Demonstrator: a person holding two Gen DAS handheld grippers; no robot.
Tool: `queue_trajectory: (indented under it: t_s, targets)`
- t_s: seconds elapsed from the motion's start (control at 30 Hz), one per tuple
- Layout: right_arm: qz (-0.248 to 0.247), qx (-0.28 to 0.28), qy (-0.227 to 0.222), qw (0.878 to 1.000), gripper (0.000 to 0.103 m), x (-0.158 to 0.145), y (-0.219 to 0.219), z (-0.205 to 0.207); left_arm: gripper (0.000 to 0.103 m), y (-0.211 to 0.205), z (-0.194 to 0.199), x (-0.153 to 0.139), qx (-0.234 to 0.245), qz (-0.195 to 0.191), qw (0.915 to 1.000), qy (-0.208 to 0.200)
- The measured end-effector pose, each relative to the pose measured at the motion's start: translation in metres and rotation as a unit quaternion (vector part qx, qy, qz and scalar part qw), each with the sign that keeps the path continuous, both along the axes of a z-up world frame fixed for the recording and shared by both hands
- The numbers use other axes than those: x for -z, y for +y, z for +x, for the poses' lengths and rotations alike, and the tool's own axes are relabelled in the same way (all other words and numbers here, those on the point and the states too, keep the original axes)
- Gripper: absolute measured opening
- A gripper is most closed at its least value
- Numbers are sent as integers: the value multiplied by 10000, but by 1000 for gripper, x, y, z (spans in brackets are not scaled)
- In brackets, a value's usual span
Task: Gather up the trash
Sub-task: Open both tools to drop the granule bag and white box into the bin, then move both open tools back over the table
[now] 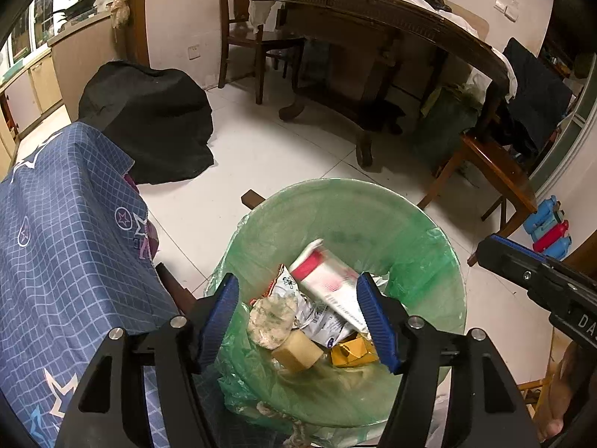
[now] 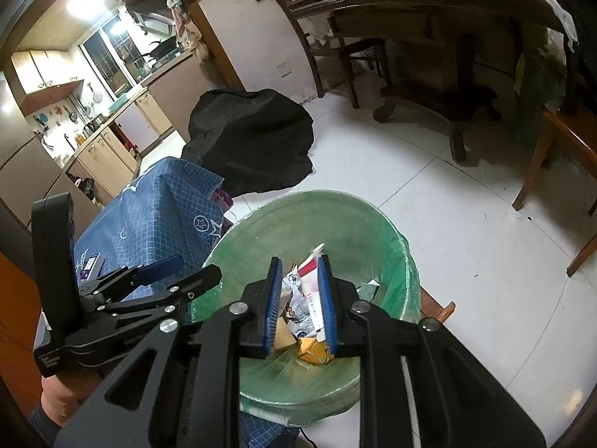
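**Both grippers over the bin, trash dropping in**

A white tiled floor carries a round bin lined with a green plastic bag, a dark wooden dining table at 12 o'clock. The left hand-held gripper hangs over the bin, jaws spread, nothing pinched. The right hand-held gripper is parted narrowly, also empty. A blurred white-and-red carton seems just dropped among wrappers and a yellow packet. This load looks delivered; whether more trash remains elsewhere, I cannot tell.

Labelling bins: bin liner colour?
Translucent green liner; clearest in the left wrist view.
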State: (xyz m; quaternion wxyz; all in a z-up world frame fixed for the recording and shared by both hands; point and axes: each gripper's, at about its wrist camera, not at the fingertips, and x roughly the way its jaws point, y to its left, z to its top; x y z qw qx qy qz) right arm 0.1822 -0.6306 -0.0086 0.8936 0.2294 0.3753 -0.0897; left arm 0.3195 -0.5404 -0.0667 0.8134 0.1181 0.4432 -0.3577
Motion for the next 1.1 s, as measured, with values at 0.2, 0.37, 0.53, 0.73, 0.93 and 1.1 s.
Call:
queue_trajectory:
  t_s: [0.2, 0.37, 0.53, 0.73, 0.93, 1.1]
  targets:
    - [-57, -16, -88, 9999, 42, -7, 4, -5, 66, -1, -3, -3, 6, -5, 10000, -24]
    - [-264, -10, -251, 9993, 78, -16, 14, -15, 71, 14, -8, -12, -13, -14, 9999, -114]
    - [-475, 95, -604, 9970, 92, -31, 29, -30, 80, 58, -18, -40, -57, -176, 9991, -384]
    - [-891, -354, -1089, 9894, 97, -57, 90, -39, 88, 170, -25, -83, -427, -460, 9943, -858]
    - [-904, -1325, -1122, 9806, 97, -50, 170, -22, 92, 332, -8, -93, -1889, -515, 9763, -925]
    - [-715, -1760, -966, 9770, 97, -36, 215, -2, 92, 453, 16, -74, -3257, -233, 9419, -791]
